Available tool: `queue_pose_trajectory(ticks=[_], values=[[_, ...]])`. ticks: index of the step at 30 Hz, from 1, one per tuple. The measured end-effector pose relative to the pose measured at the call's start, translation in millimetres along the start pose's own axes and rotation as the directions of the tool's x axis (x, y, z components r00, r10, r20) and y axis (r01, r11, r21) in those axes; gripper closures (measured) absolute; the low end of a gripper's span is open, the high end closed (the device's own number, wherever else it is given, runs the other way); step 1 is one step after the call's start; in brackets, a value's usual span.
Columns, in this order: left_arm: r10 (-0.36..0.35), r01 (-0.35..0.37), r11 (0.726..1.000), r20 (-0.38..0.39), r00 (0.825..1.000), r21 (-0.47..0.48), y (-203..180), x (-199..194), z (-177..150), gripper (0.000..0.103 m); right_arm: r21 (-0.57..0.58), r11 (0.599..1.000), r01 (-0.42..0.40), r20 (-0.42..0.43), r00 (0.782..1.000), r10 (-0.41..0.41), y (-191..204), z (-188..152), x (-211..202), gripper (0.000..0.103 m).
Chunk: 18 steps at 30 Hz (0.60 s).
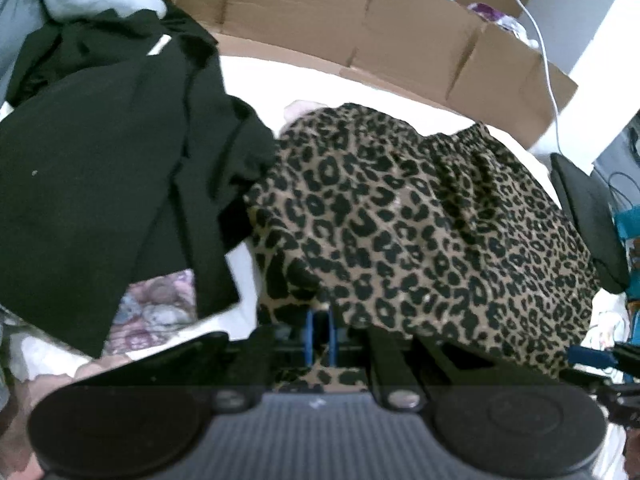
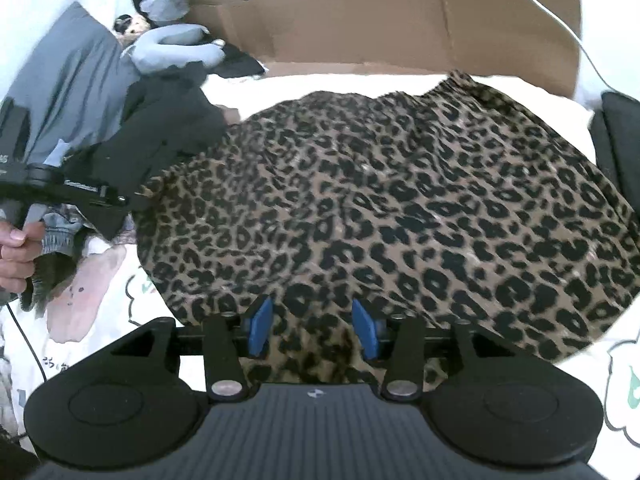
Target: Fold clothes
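The left gripper [image 1: 320, 334] is seen with its blue pads drawn nearly together on the near hem of the leopard-print skirt [image 1: 420, 216], which is spread over a white bed sheet [image 2: 100, 304]. The right gripper [image 2: 312, 330] is held low over the near hem, jaws wide apart, nothing gripped. Only in the right wrist view is the person's hand [image 2: 18, 256] shown, wrapped round the left tool's handle. A black garment [image 1: 100, 168] lies left of the skirt, overlapping its edge, cardboard [image 1: 400, 44] beyond.

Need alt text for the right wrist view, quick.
The right hand-held gripper is open over the near edge of a leopard-print garment spread on a white sheet. Black clothes lie left, cardboard behind.
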<state>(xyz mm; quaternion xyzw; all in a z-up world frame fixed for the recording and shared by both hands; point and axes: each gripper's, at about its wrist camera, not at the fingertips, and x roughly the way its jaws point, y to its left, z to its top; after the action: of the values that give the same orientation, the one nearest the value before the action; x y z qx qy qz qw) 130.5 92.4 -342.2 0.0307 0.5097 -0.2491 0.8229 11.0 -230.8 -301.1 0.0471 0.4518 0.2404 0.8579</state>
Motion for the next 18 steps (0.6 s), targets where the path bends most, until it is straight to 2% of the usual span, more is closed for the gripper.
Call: queue_pose_trajectory(ticks=[5,10,18], values=[[0.054,-0.054,0.997,-0.001,0.999,0.048,-18.7,1.4,7.7,0.095,-0.02,0.999,-0.041,0.003,0.999,0.041,20.6,3.7,14.7,0.052],[0.043,-0.042,0.998,-0.017,0.999,0.044,-28.5,-0.1,14.6,0.095,-0.06,0.994,-0.088,0.02,0.996,0.089,45.0,10.7,28.8,0.052],[-0.079,0.079,0.996,-0.008,0.997,0.028,-44.9,-11.0,22.8,0.095,-0.04,0.988,-0.152,0.058,0.986,0.154,62.2,24.8,37.5,0.052]])
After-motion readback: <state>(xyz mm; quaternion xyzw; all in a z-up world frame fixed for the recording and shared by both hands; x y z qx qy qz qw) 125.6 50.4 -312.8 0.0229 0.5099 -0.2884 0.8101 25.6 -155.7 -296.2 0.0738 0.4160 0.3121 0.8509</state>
